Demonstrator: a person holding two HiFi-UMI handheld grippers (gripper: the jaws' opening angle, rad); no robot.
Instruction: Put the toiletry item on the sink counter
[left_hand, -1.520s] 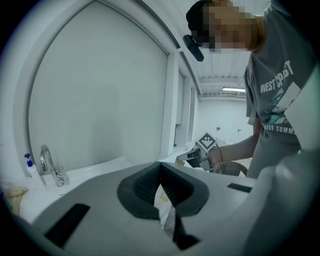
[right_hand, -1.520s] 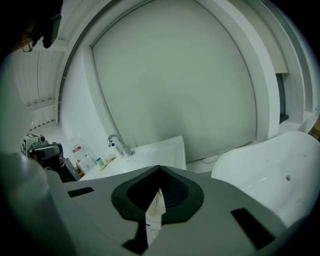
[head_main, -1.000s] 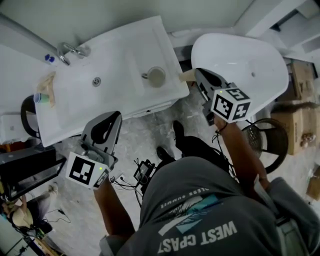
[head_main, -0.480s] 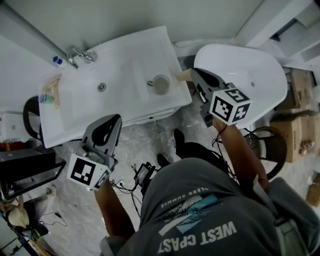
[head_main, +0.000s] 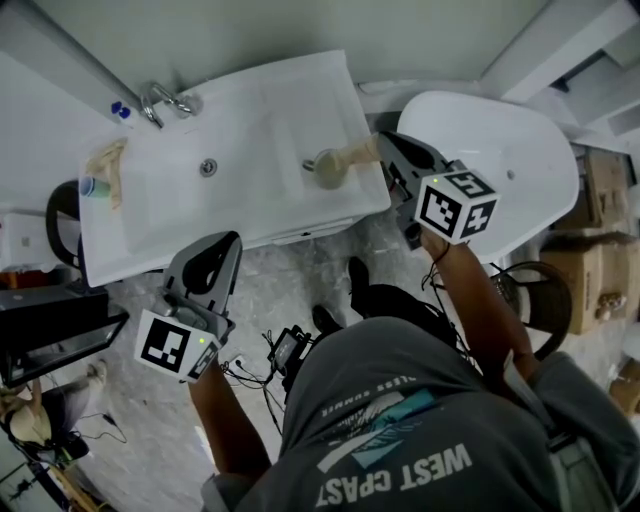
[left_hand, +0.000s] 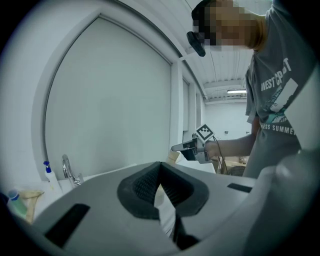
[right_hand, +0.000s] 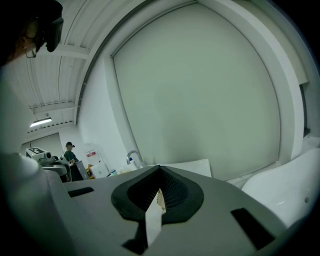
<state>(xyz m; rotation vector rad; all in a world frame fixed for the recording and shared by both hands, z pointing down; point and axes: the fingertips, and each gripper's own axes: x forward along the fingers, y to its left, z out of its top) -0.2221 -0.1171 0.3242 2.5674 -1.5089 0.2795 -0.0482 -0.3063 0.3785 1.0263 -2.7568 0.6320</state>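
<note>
Plainly, the right gripper (head_main: 382, 148) is clamped on one end of the beige toiletry item (head_main: 350, 156), which juts ahead of its jaws over the sink counter (head_main: 285, 110). So thin a hold could let it pivot into the round cup (head_main: 326, 172) just beyond. The gripper's own view shows only a pale sliver of it.

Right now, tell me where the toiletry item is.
Head view: the right gripper holds the toiletry item over the sink counter's right end, beside a cup.
</note>
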